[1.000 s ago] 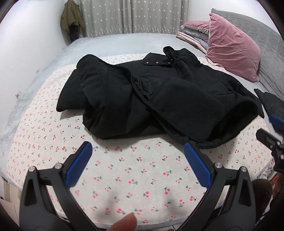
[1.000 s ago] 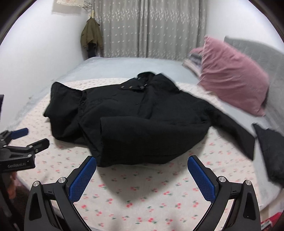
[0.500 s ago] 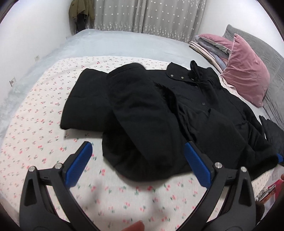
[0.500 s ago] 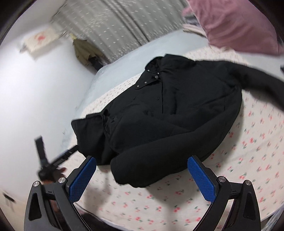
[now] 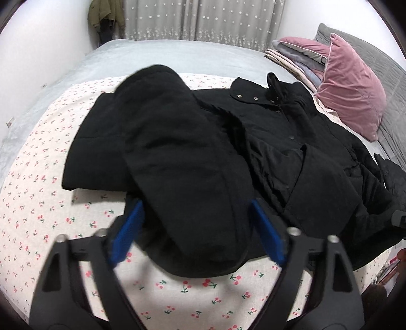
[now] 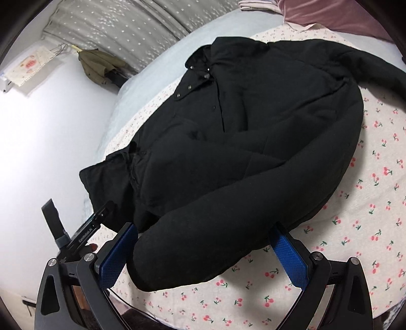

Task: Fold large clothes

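Within the last second I've brought both grippers from hovering back over the bed [image 5: 38, 157] down to the coat [image 5: 291, 152], which lies spread on the cherry-print sheet with one sleeve [image 5: 182, 165] folded across its front. My left gripper [image 5: 196, 232] now straddles that sleeve's cuff, fingers wide, nothing gripped; my right gripper [image 6: 203, 253] brackets the same cuff, also wide. I judge the grasp comes next.

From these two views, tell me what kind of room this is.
Most likely a bedroom: a bed with a cherry-print sheet, a pink pillow against the grey headboard, and curtains behind.
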A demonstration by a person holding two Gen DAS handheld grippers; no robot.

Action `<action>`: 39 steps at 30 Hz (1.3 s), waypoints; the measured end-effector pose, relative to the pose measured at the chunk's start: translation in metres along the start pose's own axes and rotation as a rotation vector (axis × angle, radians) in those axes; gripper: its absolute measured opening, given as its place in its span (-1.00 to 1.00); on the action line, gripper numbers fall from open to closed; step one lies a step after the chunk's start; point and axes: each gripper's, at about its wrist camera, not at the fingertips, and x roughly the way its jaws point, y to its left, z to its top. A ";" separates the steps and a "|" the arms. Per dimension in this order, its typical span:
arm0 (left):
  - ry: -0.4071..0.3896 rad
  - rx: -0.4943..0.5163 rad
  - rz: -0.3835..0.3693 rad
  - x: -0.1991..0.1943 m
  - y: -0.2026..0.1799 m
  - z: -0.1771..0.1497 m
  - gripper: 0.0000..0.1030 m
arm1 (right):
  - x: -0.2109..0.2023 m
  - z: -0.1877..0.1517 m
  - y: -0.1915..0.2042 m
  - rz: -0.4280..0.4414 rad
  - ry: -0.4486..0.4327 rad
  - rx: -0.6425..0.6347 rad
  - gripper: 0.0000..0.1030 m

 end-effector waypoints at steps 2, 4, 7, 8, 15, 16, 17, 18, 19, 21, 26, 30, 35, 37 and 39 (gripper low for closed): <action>0.002 0.002 -0.033 0.002 0.001 0.000 -0.09 | 0.006 -0.002 -0.002 0.012 0.011 0.009 0.88; -0.002 -0.002 -0.064 -0.001 0.002 -0.001 -0.41 | 0.009 -0.005 -0.006 0.069 0.032 0.038 0.40; -0.040 0.007 -0.077 -0.021 0.004 -0.004 -0.61 | 0.007 -0.008 -0.015 0.094 0.082 0.038 -0.54; -0.053 0.020 -0.105 -0.032 0.005 -0.007 -0.65 | 0.001 -0.008 -0.018 0.088 0.076 0.029 -0.67; -0.108 0.222 -0.164 -0.100 0.001 -0.042 -0.70 | -0.101 -0.007 -0.041 0.065 -0.079 -0.067 -0.77; -0.099 0.256 -0.168 -0.108 0.003 -0.051 -0.70 | -0.119 -0.008 -0.046 0.049 -0.106 -0.077 -0.78; -0.088 0.275 -0.169 -0.112 0.005 -0.056 -0.70 | -0.132 -0.008 -0.050 0.037 -0.122 -0.082 -0.78; -0.073 0.302 -0.170 -0.115 0.007 -0.064 -0.70 | -0.147 -0.008 -0.057 0.020 -0.139 -0.083 -0.78; -0.058 0.341 -0.169 -0.118 0.008 -0.074 -0.70 | -0.162 -0.010 -0.067 -0.003 -0.155 -0.081 -0.78; -0.024 0.406 -0.165 -0.120 0.011 -0.092 -0.67 | -0.180 -0.014 -0.084 -0.047 -0.165 -0.072 -0.78; 0.118 0.497 -0.139 -0.115 0.014 -0.138 -0.66 | -0.191 -0.027 -0.152 -0.178 -0.115 0.034 -0.78; 0.194 0.489 -0.113 -0.118 0.026 -0.162 -0.63 | -0.180 -0.049 -0.218 -0.349 0.003 0.124 -0.77; 0.150 0.248 -0.154 -0.135 0.053 -0.150 0.41 | -0.181 -0.076 -0.255 -0.424 0.103 0.187 -0.46; 0.147 0.144 -0.211 -0.134 0.072 -0.143 0.48 | -0.196 -0.069 -0.245 -0.449 0.058 0.156 -0.16; 0.158 0.039 -0.277 -0.125 0.073 -0.135 0.49 | -0.203 -0.062 -0.237 -0.459 0.013 0.122 0.30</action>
